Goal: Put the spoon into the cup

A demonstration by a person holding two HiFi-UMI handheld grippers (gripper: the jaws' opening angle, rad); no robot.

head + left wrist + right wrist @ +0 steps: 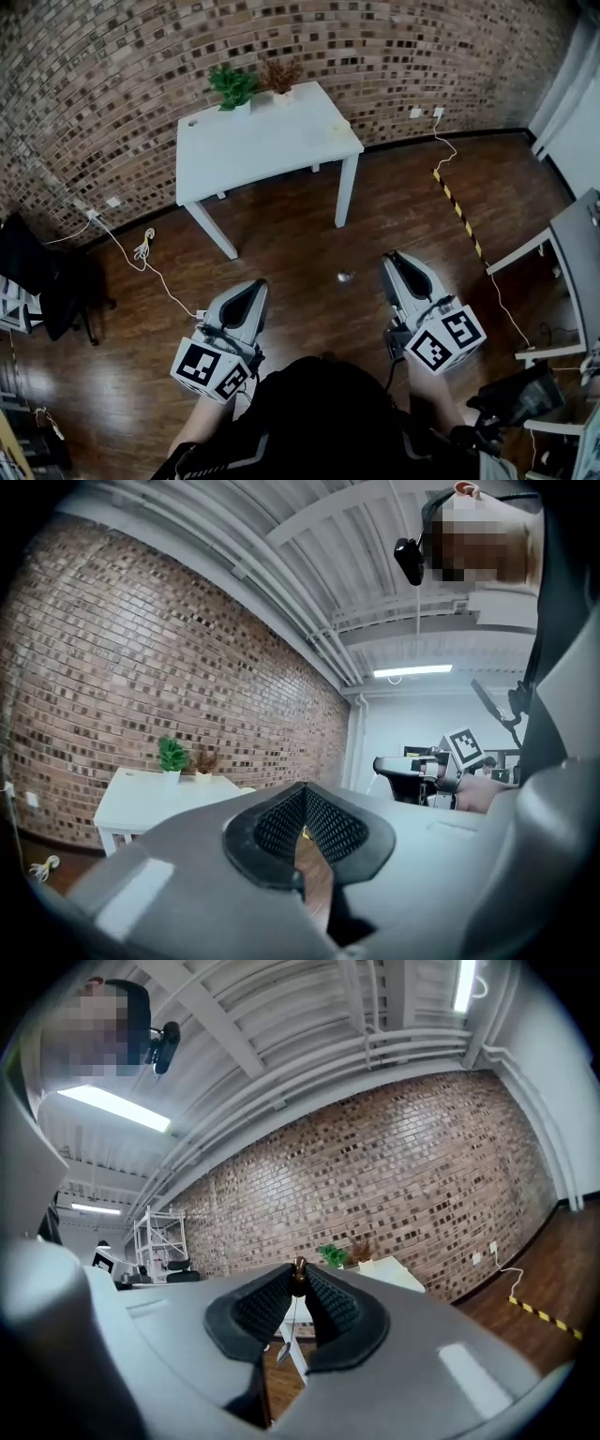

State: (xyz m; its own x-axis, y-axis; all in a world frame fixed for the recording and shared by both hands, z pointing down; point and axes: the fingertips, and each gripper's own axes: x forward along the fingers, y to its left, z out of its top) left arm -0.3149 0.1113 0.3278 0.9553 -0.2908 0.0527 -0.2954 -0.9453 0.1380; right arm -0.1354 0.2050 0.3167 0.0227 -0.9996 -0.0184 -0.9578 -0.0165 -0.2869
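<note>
Spoon [345, 277] — tiny blur from above (handle indiscernible).

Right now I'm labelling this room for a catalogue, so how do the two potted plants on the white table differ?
The green plant is bright and leafy; the brown plant looks reddish and dry. The green plant spreads wider; the brown plant is sparser. Both are small and stand side by side at the back edge of the table, near the brick wall.

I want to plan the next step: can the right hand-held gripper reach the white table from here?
Probably not yet: wooden floor separates the right hand-held gripper, holding the spoon, from the white table; nothing blocks the way.
</note>
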